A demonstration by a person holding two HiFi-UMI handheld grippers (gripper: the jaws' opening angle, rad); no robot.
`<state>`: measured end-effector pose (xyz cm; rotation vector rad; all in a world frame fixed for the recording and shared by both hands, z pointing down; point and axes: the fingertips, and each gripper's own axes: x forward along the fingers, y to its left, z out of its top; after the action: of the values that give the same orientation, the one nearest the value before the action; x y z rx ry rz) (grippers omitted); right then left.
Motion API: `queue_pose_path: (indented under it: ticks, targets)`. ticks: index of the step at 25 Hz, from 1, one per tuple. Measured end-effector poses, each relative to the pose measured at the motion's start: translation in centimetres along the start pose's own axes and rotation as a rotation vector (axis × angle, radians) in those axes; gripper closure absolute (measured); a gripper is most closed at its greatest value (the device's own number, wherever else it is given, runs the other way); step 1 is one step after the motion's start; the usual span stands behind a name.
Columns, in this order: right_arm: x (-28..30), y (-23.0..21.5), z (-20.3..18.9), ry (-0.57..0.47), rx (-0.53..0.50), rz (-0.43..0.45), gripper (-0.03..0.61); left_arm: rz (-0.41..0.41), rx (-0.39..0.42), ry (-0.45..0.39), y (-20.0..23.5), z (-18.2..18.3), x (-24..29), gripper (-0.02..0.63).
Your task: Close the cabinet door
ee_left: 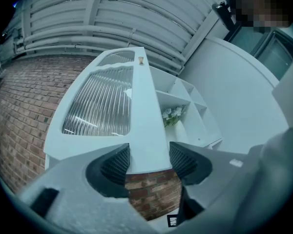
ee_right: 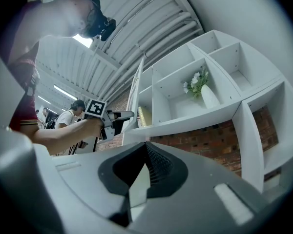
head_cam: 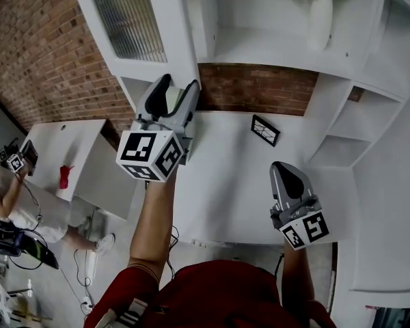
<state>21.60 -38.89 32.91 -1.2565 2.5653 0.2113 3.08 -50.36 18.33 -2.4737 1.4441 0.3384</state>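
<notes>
The white cabinet door point(head_cam: 133, 19) with a ribbed glass pane stands swung out from the shelf unit point(head_cam: 273, 46). In the left gripper view the door point(ee_left: 105, 101) fills the middle, and a small knob point(ee_left: 140, 60) sits near its far end. My left gripper point(head_cam: 174, 91) is raised to the door's lower end and open point(ee_left: 149, 162), one jaw on each side of the frame; contact cannot be told. My right gripper point(head_cam: 287, 180) hangs lower at the right, jaws shut on nothing point(ee_right: 145, 167). From there the door point(ee_right: 135, 89) shows edge-on.
A white vase with flowers point(head_cam: 320, 16) stands in the open compartment. A small black frame point(head_cam: 265, 129) lies on the white counter point(head_cam: 232, 190) below. Open cubbies point(head_cam: 355, 115) run down the right. A person point(head_cam: 14, 203) sits at the far left by a white table point(head_cam: 82, 156).
</notes>
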Motion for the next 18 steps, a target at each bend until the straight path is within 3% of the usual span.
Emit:
queue_pose_path:
  ticks: [9, 18]
  targets:
    - [1.4, -1.5, -0.7, 0.002, 0.019, 0.051, 0.565, 0.057, 0.021, 0.026, 0.4, -1.3, 3.3, 0.382]
    - [2.7, -2.1, -2.2, 0.02, 0.052, 0.081, 0.565, 0.058, 0.001, 0.036, 1.0, -2.1, 5.6, 0.379]
